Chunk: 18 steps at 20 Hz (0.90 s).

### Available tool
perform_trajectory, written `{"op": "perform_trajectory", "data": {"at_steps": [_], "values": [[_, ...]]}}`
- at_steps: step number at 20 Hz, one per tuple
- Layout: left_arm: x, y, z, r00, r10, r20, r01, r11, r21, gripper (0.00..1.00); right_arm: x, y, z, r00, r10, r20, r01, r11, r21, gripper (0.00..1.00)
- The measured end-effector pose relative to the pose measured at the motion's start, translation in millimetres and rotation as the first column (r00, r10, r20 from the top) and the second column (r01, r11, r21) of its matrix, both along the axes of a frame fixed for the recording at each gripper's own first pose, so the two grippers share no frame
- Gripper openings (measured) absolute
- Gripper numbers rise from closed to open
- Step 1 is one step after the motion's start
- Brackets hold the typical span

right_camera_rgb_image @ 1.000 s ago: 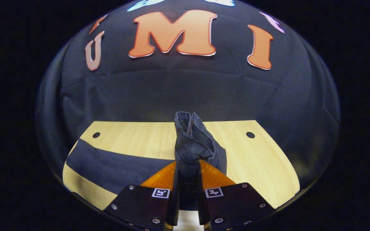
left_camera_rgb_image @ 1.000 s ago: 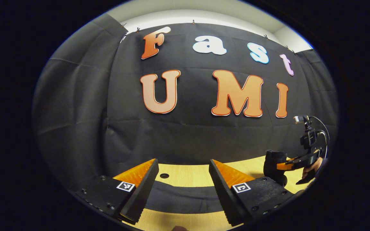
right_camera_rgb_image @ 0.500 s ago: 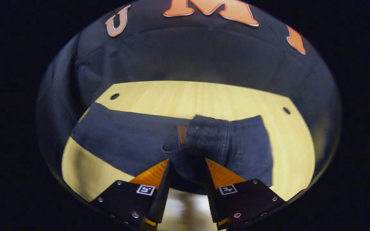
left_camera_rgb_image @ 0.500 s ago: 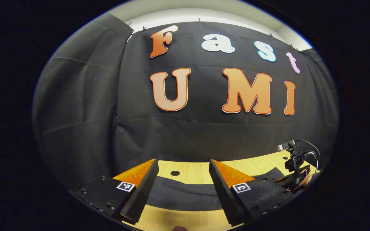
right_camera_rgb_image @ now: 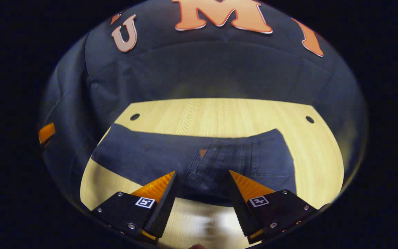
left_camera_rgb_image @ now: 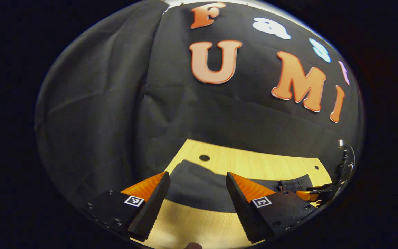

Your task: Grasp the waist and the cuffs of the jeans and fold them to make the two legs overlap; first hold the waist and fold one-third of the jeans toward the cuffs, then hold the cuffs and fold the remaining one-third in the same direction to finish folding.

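Up front in the left gripper view, the left gripper [left_camera_rgb_image: 196, 193] hangs with its two fingers spread wide and nothing between them. Beyond the gap lies the cuff end of the dark jeans [left_camera_rgb_image: 199, 185], flat on the wooden table [left_camera_rgb_image: 254, 162]. Bare wood runs along the far edge up to the black cloth wall [left_camera_rgb_image: 98, 114], with two small holes [left_camera_rgb_image: 204, 158] in it, and a bare strip lies on the near side of the denim. Toward the right rim the jeans are partly covered by this gripper's own right finger. Past it the right gripper [left_camera_rgb_image: 314, 193] is squeezed small against the rim, too distorted to read its fingers.

Across in the right gripper view, the right gripper [right_camera_rgb_image: 201, 188] also stands wide apart, holding nothing. Here the jeans [right_camera_rgb_image: 157, 155] stretch across the table [right_camera_rgb_image: 219, 114], waist end [right_camera_rgb_image: 240, 159] folded over onto the legs just ahead of the fingertips, seams and a pocket visible. The near edge of the fold is hidden behind the fingers, and the wood below is blurred. Open table lies behind the jeans and to their right. An orange piece [right_camera_rgb_image: 46, 132] shows at the left rim, cut off.
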<state>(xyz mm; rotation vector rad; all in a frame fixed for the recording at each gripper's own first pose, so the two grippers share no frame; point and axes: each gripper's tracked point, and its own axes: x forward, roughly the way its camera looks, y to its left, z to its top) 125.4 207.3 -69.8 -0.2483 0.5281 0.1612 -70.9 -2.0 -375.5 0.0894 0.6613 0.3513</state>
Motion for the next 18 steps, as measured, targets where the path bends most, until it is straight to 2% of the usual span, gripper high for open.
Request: {"op": "perform_trajectory", "data": {"at_steps": [3, 6, 8, 10, 11, 15, 18], "values": [[9.8, 20.5, -35.2, 0.993, 0.036, -0.115, -0.040, 0.998, -0.038, 0.97, 1.7, -18.1, 31.3, 0.996, -0.044, 0.081, 0.044, 0.999, 0.004, 0.85], [35.1, 25.6, -81.7, 0.966, 0.059, -0.253, -0.085, 0.992, -0.095, 0.98, -1.7, -32.2, 60.2, 0.983, -0.105, 0.152, 0.104, 0.994, 0.020, 0.88], [44.7, 35.0, -121.4, 0.927, 0.061, -0.371, -0.115, 0.986, -0.124, 0.98, -7.4, -43.1, 72.8, 0.971, -0.142, 0.193, 0.141, 0.990, 0.018, 0.92], [57.0, 34.5, -146.0, 0.895, 0.055, -0.443, -0.129, 0.982, -0.139, 1.00, -15.1, -52.3, 88.5, 0.958, -0.175, 0.226, 0.176, 0.984, 0.017, 0.94], [61.0, 33.4, -157.4, 0.877, 0.047, -0.477, -0.134, 0.980, -0.149, 0.98, -18.4, -56.8, 94.9, 0.951, -0.193, 0.241, 0.195, 0.981, 0.016, 0.94], [66.7, 36.1, -183.9, 0.826, 0.026, -0.563, -0.175, 0.961, -0.212, 0.98, -41.1, -76.9, 116.5, 0.920, -0.262, 0.292, 0.273, 0.962, 0.004, 0.96], [63.6, 45.2, -200.5, 0.781, 0.042, -0.624, -0.215, 0.955, -0.205, 0.98, -57.0, -96.0, 124.0, 0.899, -0.305, 0.314, 0.321, 0.947, 0.000, 0.96]]}}
